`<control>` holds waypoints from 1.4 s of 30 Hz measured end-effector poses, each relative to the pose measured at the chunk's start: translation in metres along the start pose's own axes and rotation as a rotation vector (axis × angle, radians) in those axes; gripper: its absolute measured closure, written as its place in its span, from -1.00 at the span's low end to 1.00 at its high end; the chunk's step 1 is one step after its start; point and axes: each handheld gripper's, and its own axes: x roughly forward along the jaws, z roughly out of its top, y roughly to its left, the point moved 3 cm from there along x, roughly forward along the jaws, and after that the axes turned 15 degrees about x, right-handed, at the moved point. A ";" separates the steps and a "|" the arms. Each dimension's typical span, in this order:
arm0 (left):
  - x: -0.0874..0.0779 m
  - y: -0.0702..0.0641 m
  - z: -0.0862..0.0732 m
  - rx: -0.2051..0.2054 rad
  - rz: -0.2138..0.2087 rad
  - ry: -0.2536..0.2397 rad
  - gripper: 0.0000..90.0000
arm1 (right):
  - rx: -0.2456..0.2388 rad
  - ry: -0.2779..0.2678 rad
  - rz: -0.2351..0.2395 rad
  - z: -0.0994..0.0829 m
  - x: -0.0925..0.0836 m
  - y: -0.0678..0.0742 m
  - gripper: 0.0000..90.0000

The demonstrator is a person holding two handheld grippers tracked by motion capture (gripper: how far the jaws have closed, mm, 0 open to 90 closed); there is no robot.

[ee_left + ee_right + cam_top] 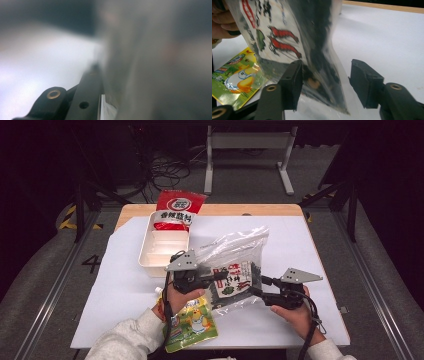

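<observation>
The clear snack bag (234, 272) hangs above the tabletop (310, 250) near its front edge, pinched in the left tool (220, 276). The right tool (325, 82) stands open around its lower corner, the pads not pressing; a yellow-green packet (192, 325) lies beneath

A dim room: grey floor (45, 285), tangled cables (167, 170), a white metal frame (247, 142) behind the wooden-edged table (210, 210).
</observation>
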 end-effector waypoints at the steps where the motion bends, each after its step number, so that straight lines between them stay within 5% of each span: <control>1: -0.002 0.001 0.002 -0.001 -0.004 -0.007 0.81 | -0.002 0.001 0.001 0.000 -0.001 -0.001 -0.09; 17: -0.042 0.017 0.027 0.142 0.105 -0.040 0.81 | 0.019 -0.005 -0.037 0.000 -0.004 -0.010 -0.20; 25: -0.062 0.031 0.028 0.160 0.180 -0.046 0.81 | 0.025 -0.005 -0.043 -0.001 -0.005 -0.012 -0.21; 27: -0.073 0.039 0.028 0.155 0.231 -0.056 0.81 | 0.020 -0.002 -0.044 -0.002 -0.006 -0.011 -0.22; 42: -0.125 0.068 0.026 0.173 0.429 -0.063 0.81 | 0.033 -0.005 -0.046 -0.004 -0.007 -0.013 -0.24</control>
